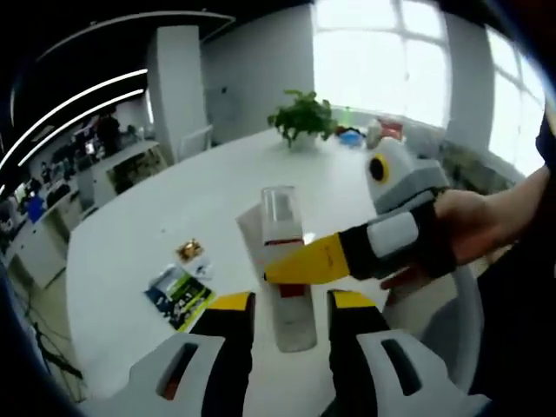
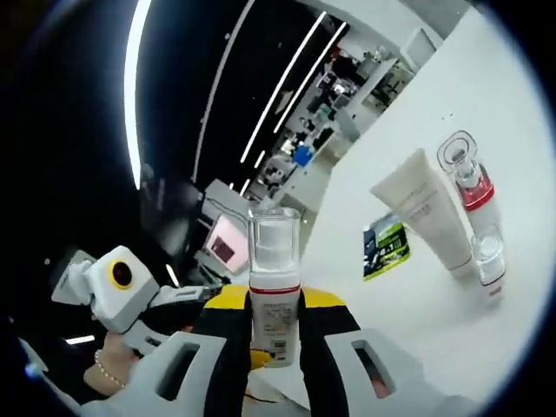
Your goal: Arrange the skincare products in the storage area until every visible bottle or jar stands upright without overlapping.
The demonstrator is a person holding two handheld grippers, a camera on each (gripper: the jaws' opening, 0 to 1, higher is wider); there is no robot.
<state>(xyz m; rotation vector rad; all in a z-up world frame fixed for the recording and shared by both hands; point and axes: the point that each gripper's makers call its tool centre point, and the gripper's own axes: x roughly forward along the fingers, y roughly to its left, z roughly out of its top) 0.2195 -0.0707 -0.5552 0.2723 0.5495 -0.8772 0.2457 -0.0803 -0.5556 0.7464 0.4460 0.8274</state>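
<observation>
Yellow-tipped black jaws on grey-white gripper [image 1: 291,334] bodies; yellow-ringed lens housing, dark sleeve [image 1: 521,287], bead bracelet [image 2: 106,371].

Print marks the pump bottle's [image 2: 274,306] label and the leaflet [image 2: 383,248], perhaps "4.1", otherwise too blurred to read.

The right gripper [image 2: 274,326] clamps a clear-capped pump bottle [image 2: 274,291] between its jaws. On the white table [image 2: 486,78] lie a cream tube [image 2: 426,208], a red-banded bottle [image 2: 473,204] and a leaflet [image 2: 385,246].
</observation>
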